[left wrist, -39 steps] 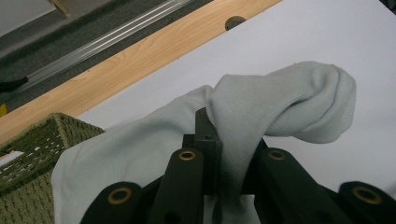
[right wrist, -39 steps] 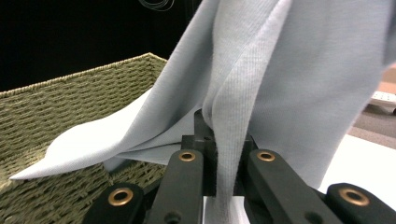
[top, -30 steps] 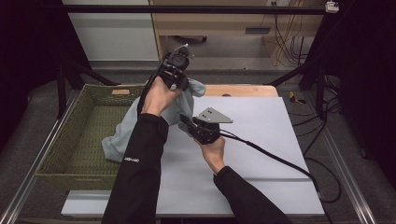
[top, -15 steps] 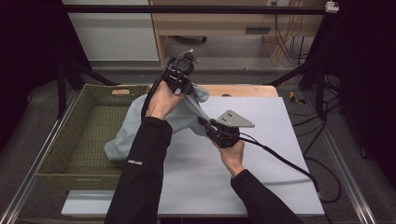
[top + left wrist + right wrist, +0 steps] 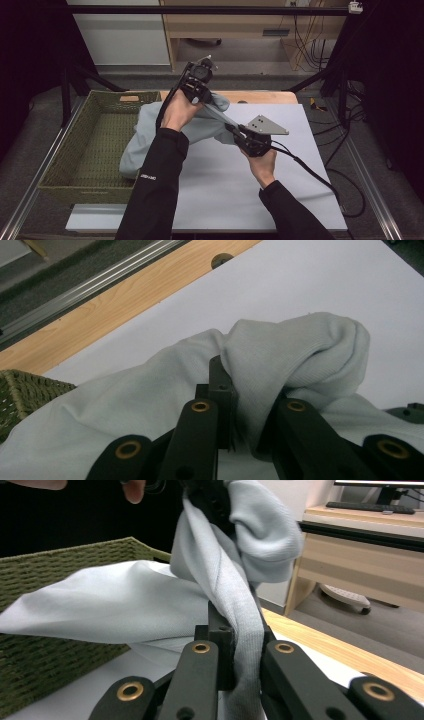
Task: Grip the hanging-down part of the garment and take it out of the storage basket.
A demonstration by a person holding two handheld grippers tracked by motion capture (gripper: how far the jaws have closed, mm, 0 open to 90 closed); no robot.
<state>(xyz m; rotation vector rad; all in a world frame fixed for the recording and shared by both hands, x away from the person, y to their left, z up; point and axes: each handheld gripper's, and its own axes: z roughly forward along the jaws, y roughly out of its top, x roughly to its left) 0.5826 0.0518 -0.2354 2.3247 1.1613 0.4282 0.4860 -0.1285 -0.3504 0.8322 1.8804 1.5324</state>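
Landmark: the green woven basket (image 5: 70, 145), standing at the left end of the table (image 5: 280, 200); all places below are given relative to it.

Basket, contents: part of a pale grey-blue garment (image 5: 150, 135) lies draped over the basket's right rim, with its lower folds hanging inside against the right wall. A small tan item (image 5: 129, 98) rests at the far rim; what it is cannot be told. The remaining floor of the basket shows bare weave.

Garment, position: it runs from inside the basket, over the right rim, and up to the right above the white table surface, where both grippers lift it. In the left gripper view a rounded bunch of cloth (image 5: 300, 355) hangs just beyond the jaws, with the basket's edge (image 5: 25, 390) at the lower left.

Left gripper (image 5: 197, 92): raised above and just right of the basket's far right corner; its jaws are closed narrowly on a fold of the garment, as the left gripper view (image 5: 235, 415) confirms.

Right gripper (image 5: 235, 131): lower and farther right of the basket, over the table; its jaws are pressed together on a twisted strand of the garment, seen in the right gripper view (image 5: 240, 660).

Cloth between grippers: a taut band stretches diagonally from the left gripper down to the right gripper.

Basket in right gripper view (image 5: 60, 560): it sits behind and to the left of the cloth.

Cable (image 5: 320, 180): trails from the right gripper away from the basket, toward the table's right edge.
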